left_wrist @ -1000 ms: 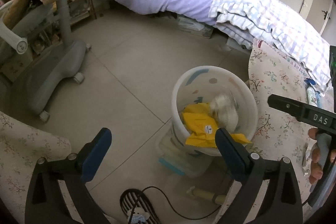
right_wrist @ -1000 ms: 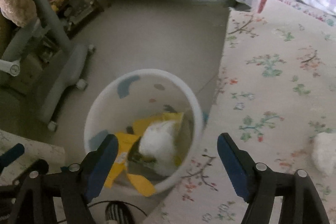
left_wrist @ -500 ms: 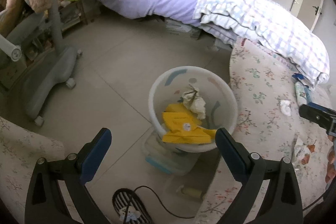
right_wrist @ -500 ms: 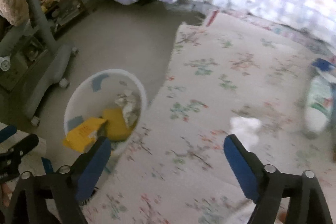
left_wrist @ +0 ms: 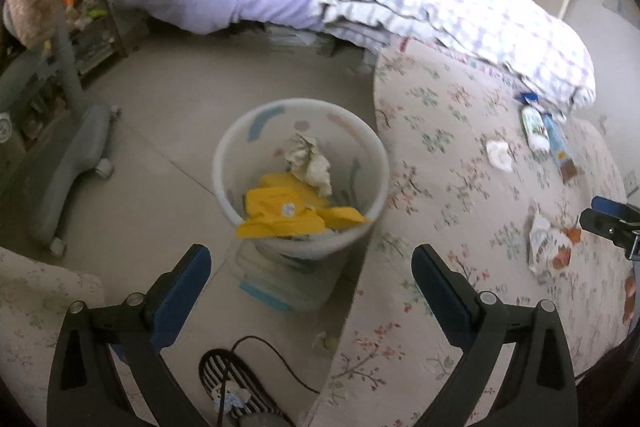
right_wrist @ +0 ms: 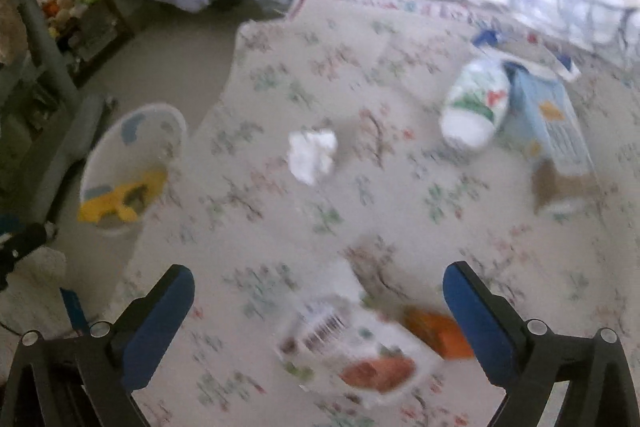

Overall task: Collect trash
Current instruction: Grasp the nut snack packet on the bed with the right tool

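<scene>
Currently the right claw (right_wrist: pixel 318 303), open and empty, hovers above the wrapper (right_wrist: pixel 360 359) at lower centre; next: descend, grip, bin (left_wrist: pixel 224 163) it.

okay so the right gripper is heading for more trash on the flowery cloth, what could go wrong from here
1. The snack wrapper lies flat on the floral cloth; the open right gripper may pinch the cloth with it.
2. The yellow packaging already hangs over the rim of the bin, so further drops could push it out.
3. The bin stands on a plastic box and may tip if bumped.
</scene>
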`<state>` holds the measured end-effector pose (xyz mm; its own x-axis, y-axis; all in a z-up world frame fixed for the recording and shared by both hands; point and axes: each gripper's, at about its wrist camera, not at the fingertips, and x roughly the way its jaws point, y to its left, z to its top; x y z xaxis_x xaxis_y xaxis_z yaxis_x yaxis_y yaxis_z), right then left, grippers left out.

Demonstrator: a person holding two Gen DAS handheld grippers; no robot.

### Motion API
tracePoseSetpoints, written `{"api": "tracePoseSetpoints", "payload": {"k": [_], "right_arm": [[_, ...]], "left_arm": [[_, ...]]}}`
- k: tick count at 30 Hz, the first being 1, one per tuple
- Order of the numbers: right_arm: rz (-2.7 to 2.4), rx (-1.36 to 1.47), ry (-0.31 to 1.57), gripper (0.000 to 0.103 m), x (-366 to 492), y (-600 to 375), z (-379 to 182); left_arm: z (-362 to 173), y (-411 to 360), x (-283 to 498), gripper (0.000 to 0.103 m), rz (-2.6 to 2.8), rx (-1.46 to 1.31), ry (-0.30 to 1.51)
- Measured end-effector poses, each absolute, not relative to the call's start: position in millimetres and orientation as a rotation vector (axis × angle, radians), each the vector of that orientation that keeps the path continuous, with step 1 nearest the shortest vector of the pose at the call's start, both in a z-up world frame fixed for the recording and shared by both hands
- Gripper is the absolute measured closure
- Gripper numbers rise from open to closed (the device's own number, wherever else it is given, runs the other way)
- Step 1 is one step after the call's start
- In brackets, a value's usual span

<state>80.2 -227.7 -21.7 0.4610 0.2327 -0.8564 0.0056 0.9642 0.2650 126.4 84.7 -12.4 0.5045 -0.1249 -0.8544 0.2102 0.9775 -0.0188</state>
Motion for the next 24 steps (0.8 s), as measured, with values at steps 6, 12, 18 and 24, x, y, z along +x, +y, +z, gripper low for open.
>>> {"api": "tracePoseSetpoints", "payload": {"k": [6, 12, 18, 24], "right_arm": [[0.16, 0.146, 1.142, 0.001, 70, -227, -43], [0.293, -0.023, 1.168, 0.001, 62, -205, -60], [0.407, -0.203, 1.137, 0.001, 55, -183, -64], [0.394, -0.297, 1.148, 0.001, 69, -177, -78]], "left_arm": [[-27, 75, 118, 0.002, -0.227, 0.143, 1.061], [-37, 77, 114, 0.002, -0.229, 0.173, 1.081], [-41, 80, 115, 0.002, -0.223, 0.178, 1.093], [-42, 81, 118, 0.002, -0.219, 0.176, 1.099]]}}
